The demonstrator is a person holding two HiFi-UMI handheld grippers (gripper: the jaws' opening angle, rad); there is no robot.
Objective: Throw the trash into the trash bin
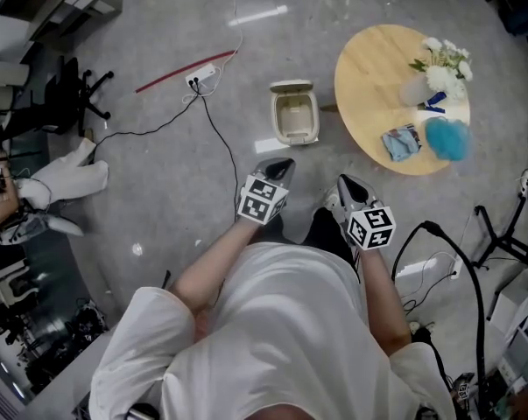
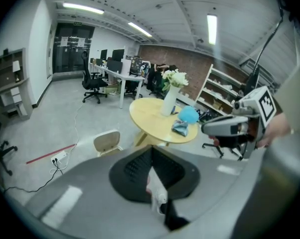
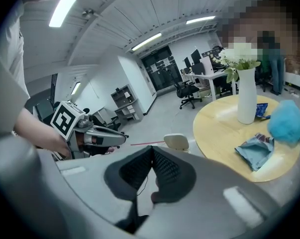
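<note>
Crumpled blue-grey trash (image 1: pixel 402 142) on round table (image 1: pixel 373 86)

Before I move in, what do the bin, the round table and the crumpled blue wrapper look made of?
Bin: likely plastic, matte beige, with smooth moulded walls and a flip lid.
Table: wood or wood-look laminate, with an even pale tan top and low sheen.
Wrapper: thin plastic film or foil, judging by its crumpled folds; too small to be sure.
</note>
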